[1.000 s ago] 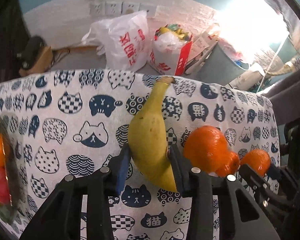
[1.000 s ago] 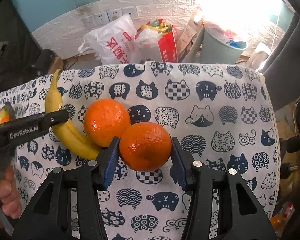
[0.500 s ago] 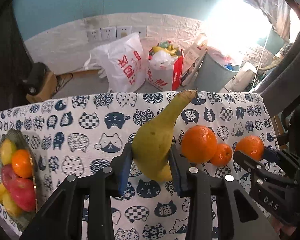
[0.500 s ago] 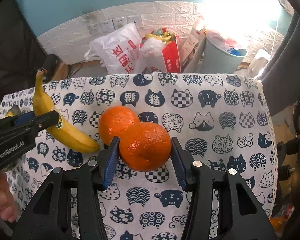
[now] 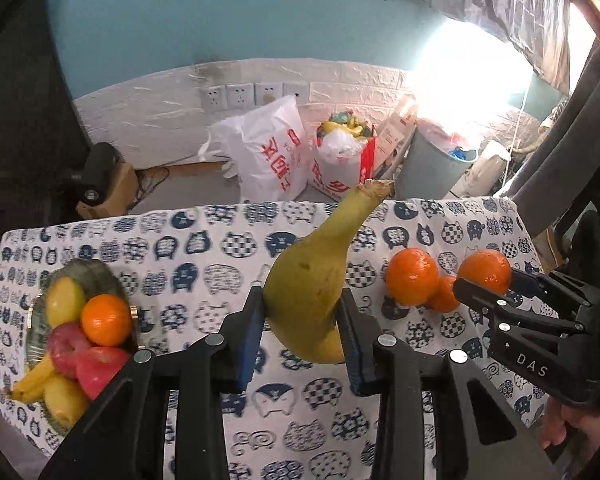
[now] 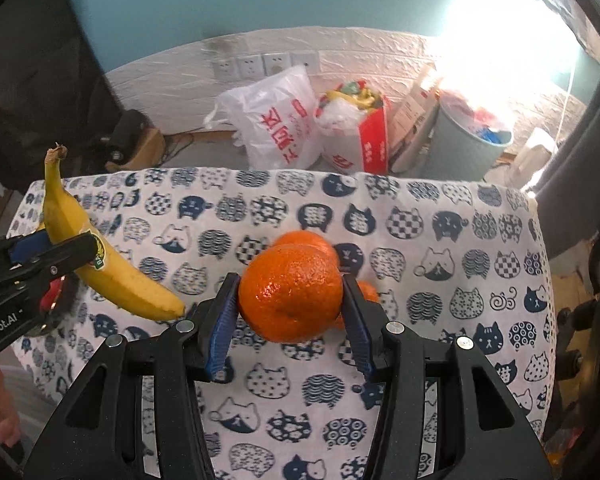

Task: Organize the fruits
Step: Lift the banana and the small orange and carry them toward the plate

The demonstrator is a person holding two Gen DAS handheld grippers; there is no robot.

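gripped banana (image 5: 312, 292) mid-body in left fingers (image 5: 247, 332): soft, bruisable. clamped orange (image 6: 290, 294) in right fingers (image 6: 220, 328): firm, rollable.

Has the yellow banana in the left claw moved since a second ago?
Yes. The yellow banana, clamped in the left claw, has risen off the cat-print cloth; far more cloth and the fruit bowl now show.

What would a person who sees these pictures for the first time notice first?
Probably the two fruits held up above the cat-print tablecloth: a banana clamped in the left gripper and an orange clamped in the right gripper. Next, the bowl at the table's left end, already holding apples, an orange, bananas and yellow-green fruit.
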